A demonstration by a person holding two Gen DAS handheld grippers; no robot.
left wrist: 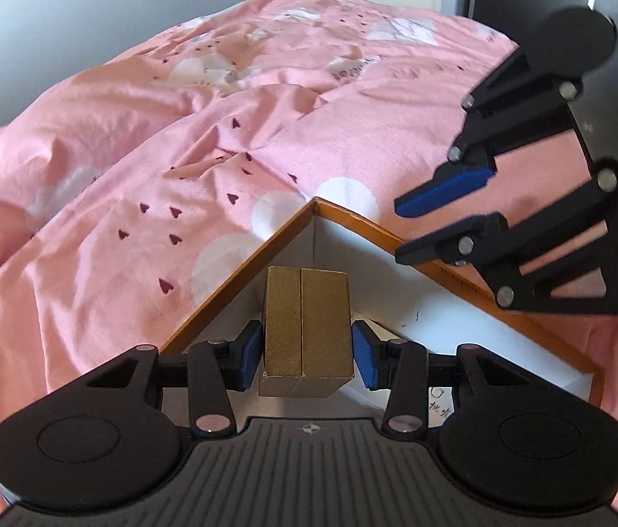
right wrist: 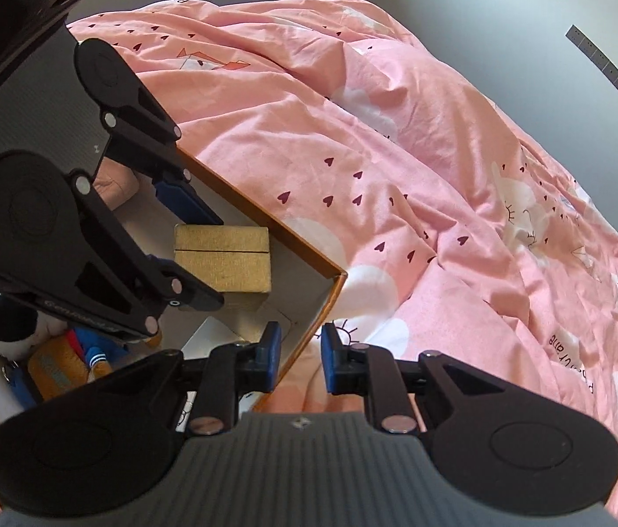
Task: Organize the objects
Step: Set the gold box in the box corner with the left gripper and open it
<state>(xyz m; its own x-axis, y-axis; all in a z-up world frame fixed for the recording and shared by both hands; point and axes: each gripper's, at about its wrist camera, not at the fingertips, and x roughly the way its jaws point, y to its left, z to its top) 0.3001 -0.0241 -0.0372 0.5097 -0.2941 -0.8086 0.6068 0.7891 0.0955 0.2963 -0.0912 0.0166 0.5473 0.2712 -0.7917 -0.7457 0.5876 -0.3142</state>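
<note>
While the left gripper (left wrist: 307, 355) holds the small gold rectangular box (left wrist: 304, 329) inside the far corner of the orange-rimmed cardboard box with white inner walls (left wrist: 418, 250), the step in hand is judged to be setting the gold box down there. Its blue pads (left wrist: 251, 353) sit on the two opposite side faces at a middling opening, and the gold box appears gripped rather than loose. To place it well, lower it until its base rests flat on the floor of the cardboard box, keep it square to the two corner walls, and only then spread the jaws; releasing early could let it tip. The right gripper (right wrist: 301, 358) is nearly shut and holds nothing; it hangs over the near rim of the cardboard box, one pad inside the wall and one outside, and should stay clear of the left gripper's path. The gold box has a matte, slightly grainy finish, sharp edges and a dark seam across its upper face, suggesting a lid or two halves; it looks rigid. Further along the cardboard box lies a soft toy (right wrist: 23, 320). The cardboard box rests on a bed with a pink heart-printed duvet (left wrist: 133, 140).
</note>
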